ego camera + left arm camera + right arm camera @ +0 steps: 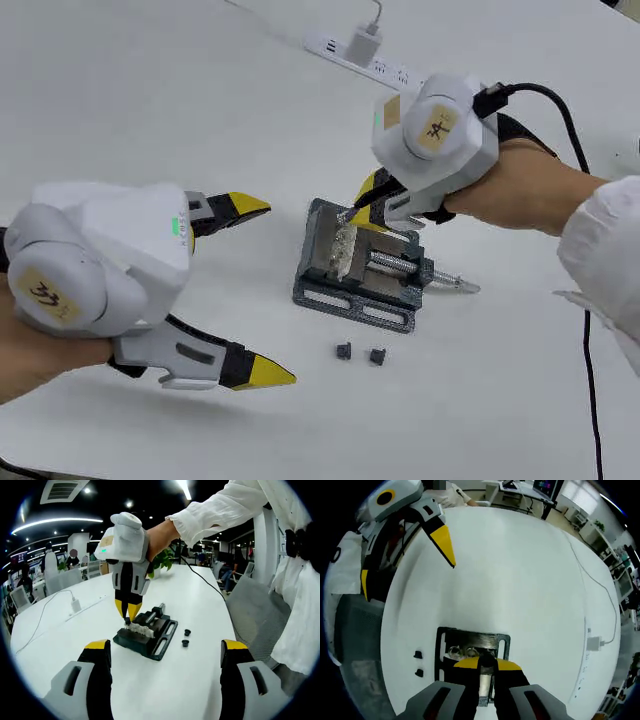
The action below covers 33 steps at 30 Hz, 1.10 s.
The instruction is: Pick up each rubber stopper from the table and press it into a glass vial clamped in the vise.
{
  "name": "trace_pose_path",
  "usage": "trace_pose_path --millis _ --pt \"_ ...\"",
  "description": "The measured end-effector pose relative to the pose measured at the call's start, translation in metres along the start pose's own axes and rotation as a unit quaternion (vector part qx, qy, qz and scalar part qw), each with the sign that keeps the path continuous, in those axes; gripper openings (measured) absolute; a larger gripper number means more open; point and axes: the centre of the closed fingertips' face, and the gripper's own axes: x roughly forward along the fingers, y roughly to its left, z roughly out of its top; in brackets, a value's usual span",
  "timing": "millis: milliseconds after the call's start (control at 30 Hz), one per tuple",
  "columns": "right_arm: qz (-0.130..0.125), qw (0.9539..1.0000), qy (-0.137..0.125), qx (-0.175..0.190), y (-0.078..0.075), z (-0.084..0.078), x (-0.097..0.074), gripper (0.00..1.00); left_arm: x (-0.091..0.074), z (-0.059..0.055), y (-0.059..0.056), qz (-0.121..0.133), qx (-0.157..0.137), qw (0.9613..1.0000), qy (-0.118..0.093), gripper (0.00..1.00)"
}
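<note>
Two stoppers (pixel 344 351) wait on the table beside the vise (pixel 350 300). Our right gripper (pixel 127 617), jaws nearly shut, seems to pinch a third stopper (pixel 127 622) over the vials (pixel 345 245); our left gripper (pixel 280 292) gapes wide. If we press off-centre, we risk cracking glass.

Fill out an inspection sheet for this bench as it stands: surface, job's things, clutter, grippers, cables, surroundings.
Surface: white table, smooth and plain.
Job's things: grey vise clamping clear glass vials; two loose rubber stoppers lie on the table beside it.
Clutter: nothing seen.
Grippers: left claw is open, away from the vise. Right claw is shut on a held stopper, just above the vials.
Cables: black cable runs from the right gripper; white power strip has a charger plugged in.
Surroundings: open office with a plant, ceiling lights and people in the distance.
</note>
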Motion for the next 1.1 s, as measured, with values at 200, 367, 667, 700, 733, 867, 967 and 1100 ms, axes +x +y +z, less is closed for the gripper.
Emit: trace_pose_path --millis 200,367,667,700,733,867,967,1100 --pt "0.008 0.9992 0.029 -0.027 0.004 0.002 -0.003 0.04 0.000 0.001 0.002 0.002 0.000 1.0000 -0.002 0.89" --pt "0.012 0.9979 0.047 -0.042 0.002 0.003 0.000 0.04 0.000 0.000 0.003 0.004 -0.002 1.0000 -0.003 0.89" --pt "0.034 0.9991 0.020 0.018 -0.005 -0.001 0.001 0.04 0.001 0.004 0.004 0.006 0.000 1.0000 -0.007 0.89" --pt "0.034 0.9991 0.019 0.014 -0.004 -0.002 0.001 0.05 0.001 0.005 0.004 0.006 0.000 1.0000 -0.007 0.89" --pt "0.035 0.9992 0.018 0.011 -0.004 -0.002 0.001 0.05 0.001 0.005 0.003 0.006 0.000 1.0000 -0.007 0.89" --pt "0.036 0.9992 0.015 0.006 -0.005 -0.003 0.000 0.06 -0.002 0.003 0.003 0.009 -0.001 1.0000 -0.003 0.88" --pt "0.037 0.9992 0.010 0.012 -0.006 -0.004 0.000 0.07 -0.004 0.001 0.005 0.011 -0.002 0.9999 -0.001 0.88" --pt "0.036 0.9993 0.007 0.013 -0.006 -0.005 0.000 0.07 -0.004 0.001 0.005 0.012 -0.003 0.9999 -0.002 0.88"
